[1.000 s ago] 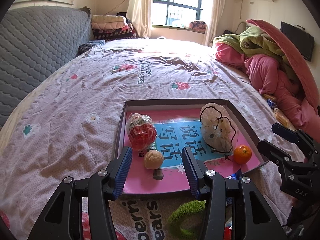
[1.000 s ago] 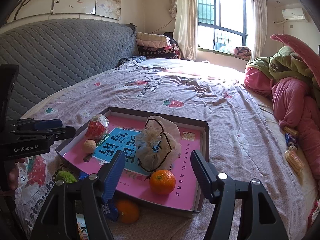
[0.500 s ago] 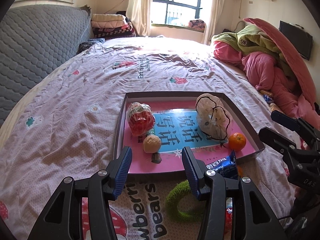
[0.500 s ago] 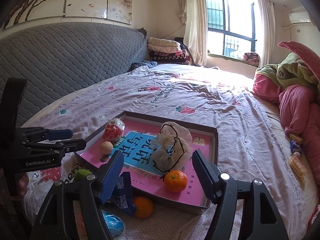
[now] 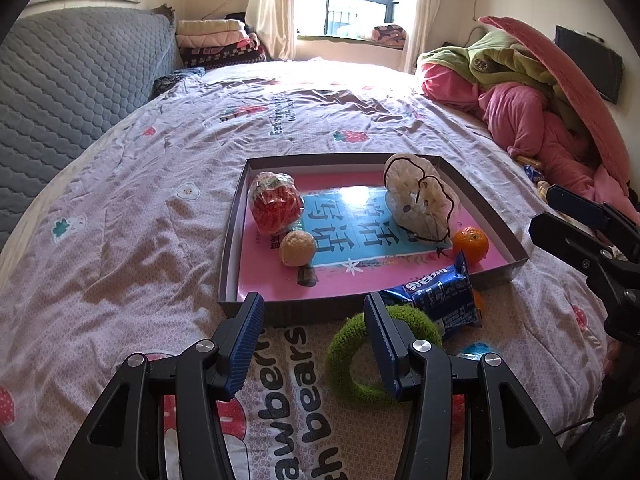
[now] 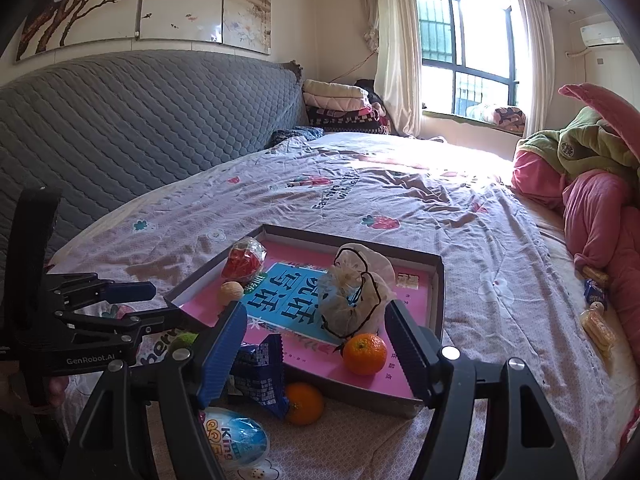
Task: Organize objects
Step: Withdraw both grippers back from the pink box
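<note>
Both hand-held grippers hovered above the bed near the front edge of the tray (image 5: 230,240), and neither one held anything. Left gripper (image 5: 314,344) had its blue pads apart with only bedsheet (image 5: 120,220) and the tray's front wall between them. Right gripper (image 6: 314,352) also had its jaws spread wide and empty, while an orange (image 6: 365,354) was seen in the gap beyond them, not touched.

The tray was a shallow box with dark walls and a pink floor with a blue printed panel. Inside it, a red item in clear wrap (image 5: 276,206) lay at the left, and a small tan ball (image 5: 298,248) lay just beside it. A pale mesh bag with a black cord (image 5: 418,200) stood at the right part, and the orange lay near it in the front right corner.

Outside the tray, on the sheet, a blue snack packet (image 5: 436,298) leaned against the front wall. A green fuzzy ring (image 5: 360,360) lay beside it, partly hidden by the left gripper's right finger. A second orange (image 6: 304,403) lay on the sheet next to the packet, and a blue egg-shaped package (image 6: 234,442) lay nearer to the camera. Pink and green bedding (image 5: 520,112) was piled at the right side of the bed.
</note>
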